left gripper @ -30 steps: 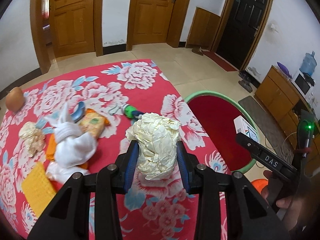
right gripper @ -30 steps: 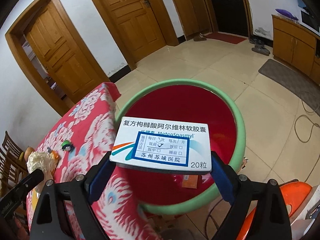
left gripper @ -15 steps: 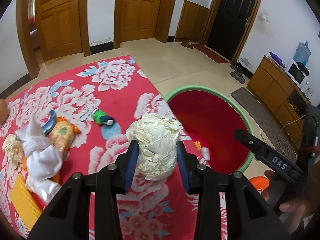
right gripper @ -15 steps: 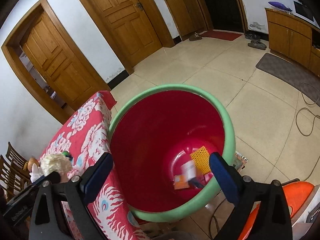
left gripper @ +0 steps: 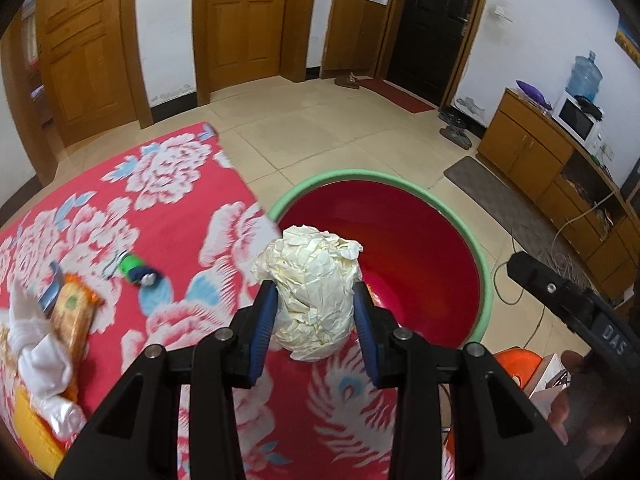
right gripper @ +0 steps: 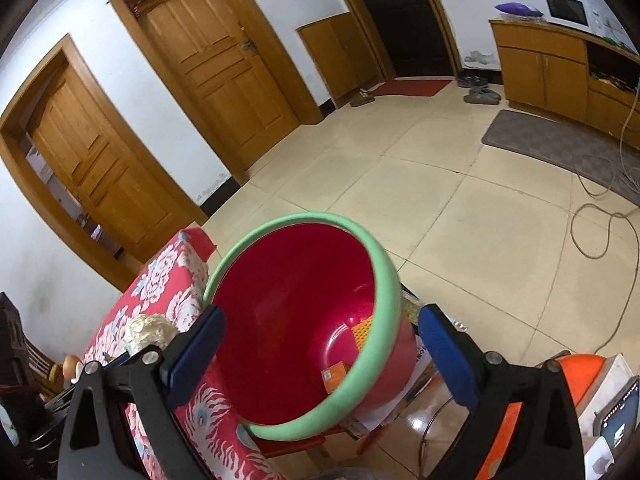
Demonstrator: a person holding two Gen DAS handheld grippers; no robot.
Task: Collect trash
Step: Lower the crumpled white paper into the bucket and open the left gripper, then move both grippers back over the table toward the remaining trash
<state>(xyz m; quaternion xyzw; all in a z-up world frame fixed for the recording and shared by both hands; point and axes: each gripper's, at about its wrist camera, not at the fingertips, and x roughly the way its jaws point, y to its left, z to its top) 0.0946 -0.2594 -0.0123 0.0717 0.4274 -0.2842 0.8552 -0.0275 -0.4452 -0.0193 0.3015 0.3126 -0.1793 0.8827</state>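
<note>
Item: left gripper (left gripper: 313, 316), blue pads clamped on crumpled paper ball (left gripper: 310, 290), upright, above the flowered cloth's (left gripper: 172, 216) edge. Red bin (left gripper: 485, 276), the landmark, lies just ahead-right of the ball; the drop likely needs a short carry over its green rim. Item: right gripper (right gripper: 320, 354), jaws spread, empty, over the bin. Left gripper is nearer the paper.

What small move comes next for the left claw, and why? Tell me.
Probably carry the left claw a little further right, then open. It grips the crumpled cream paper ball at the near edge of the green-rimmed red plastic bin, partly above the red floral tablecloth.
</note>
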